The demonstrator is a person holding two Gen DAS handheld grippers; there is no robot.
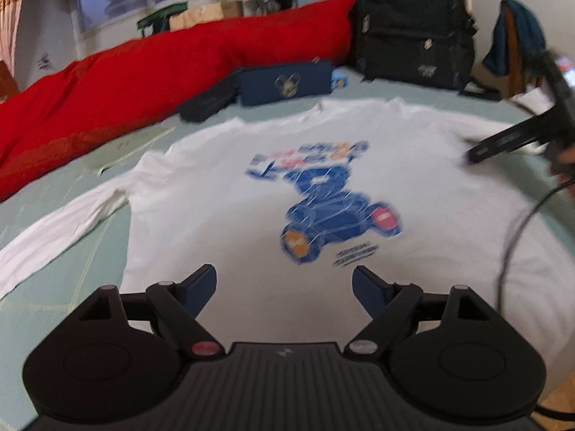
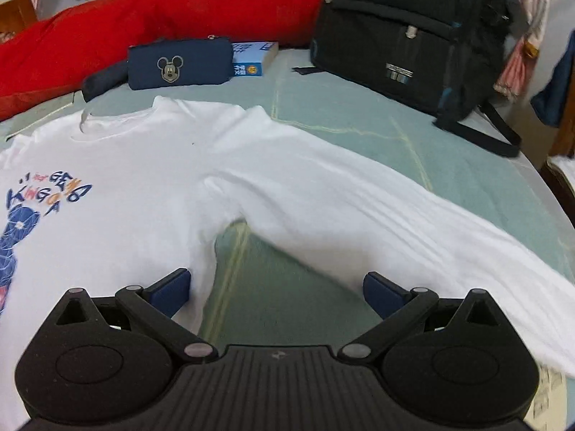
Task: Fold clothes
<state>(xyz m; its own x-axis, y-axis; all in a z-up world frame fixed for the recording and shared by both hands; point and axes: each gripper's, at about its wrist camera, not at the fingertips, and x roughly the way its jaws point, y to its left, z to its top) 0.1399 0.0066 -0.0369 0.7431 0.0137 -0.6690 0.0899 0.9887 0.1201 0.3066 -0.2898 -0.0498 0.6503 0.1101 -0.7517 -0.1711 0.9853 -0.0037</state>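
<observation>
- Lying flat, print side up, across the middle of the bed (image 2: 359, 136): a white long-sleeved shirt (image 1: 222, 194), collar toward the far edge, hem toward the near edge.
- Printed on the chest: a blue bear figure (image 1: 323, 208) under blue and orange lettering, blurred in the left wrist view.
- Spread outward toward the two side edges of the bed: both sleeves, the right sleeve (image 2: 395, 222) running aslant toward the near right corner.
- Hovering over the shirt's lower front near the hem: the left gripper (image 1: 284, 283), jaws released and wide apart, nothing between them.
- Poised above the right armpit of the shirt: the right gripper (image 2: 276, 287), jaws likewise spread wide, gripping nothing; bare sheet and shirt edge seen in the gap; contact with the cloth could not be told.
- Seen also from the left wrist view at the shirt's right shoulder, blurred, with a dark cable (image 1: 517, 222) trailing toward the near edge.
- Ranged along the far edge of the bed: a red quilt (image 2: 143, 21), a navy pouch with a mouse face (image 2: 179, 64), a blue book (image 2: 251, 59) just beside the pouch, and a black backpack (image 2: 406, 32) standing at the far right corner.
</observation>
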